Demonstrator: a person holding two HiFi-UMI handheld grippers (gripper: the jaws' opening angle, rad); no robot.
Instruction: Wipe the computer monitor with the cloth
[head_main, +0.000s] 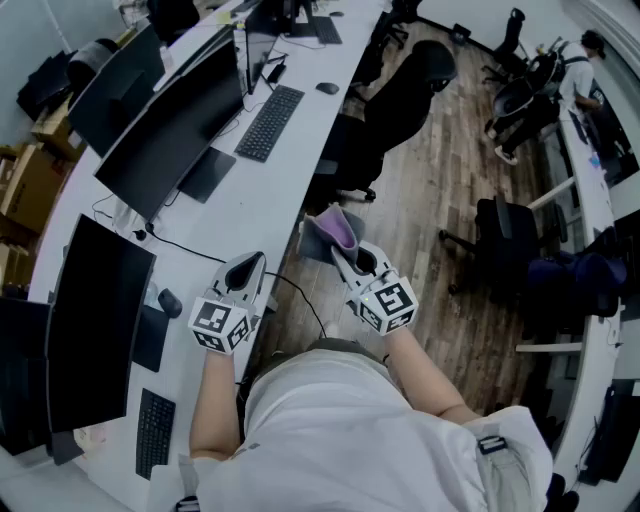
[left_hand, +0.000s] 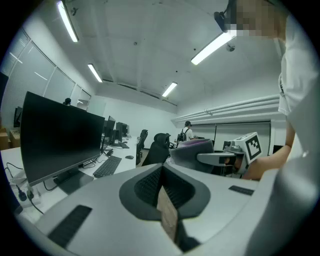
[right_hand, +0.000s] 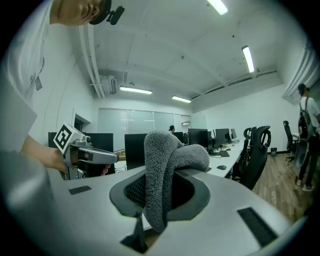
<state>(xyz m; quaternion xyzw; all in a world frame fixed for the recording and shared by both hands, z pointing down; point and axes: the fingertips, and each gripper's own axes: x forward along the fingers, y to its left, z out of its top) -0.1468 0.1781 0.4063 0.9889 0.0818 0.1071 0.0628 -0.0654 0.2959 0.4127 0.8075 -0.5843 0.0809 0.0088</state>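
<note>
My right gripper (head_main: 343, 258) has its jaws pressed together on the cloth (head_main: 334, 231), a fuzzy grey rag (with a lilac face in the head view). It is pinched at a fold, so it stands up out of the jaws and flops over their tips. In the right gripper view the cloth (right_hand: 167, 167) fills the gap between the jaws of the right gripper (right_hand: 159, 202) and hides much of what lies past it. My left gripper (head_main: 248, 268) holds nothing. In its own view the jaws of the left gripper (left_hand: 162, 196) are pressed together, with only a thin seam between them. Both grippers are raised in front of my body, side by side but apart. The left is over the edge of the long white desk (head_main: 275, 205). The right, with the cloth, is just off that edge, above the wooden floor (head_main: 440, 190). The wide dark monitor (head_main: 168, 128) stands further along the desk, well apart from the cloth and touching neither gripper. In the left gripper view the monitor (left_hand: 59, 135) rises to the left of the jaws. A keyboard (head_main: 268, 122) lies beyond it, and a black office chair (head_main: 400, 100) stands by the desk. A second screen (head_main: 92, 320) sits on the desk to my left.
</note>
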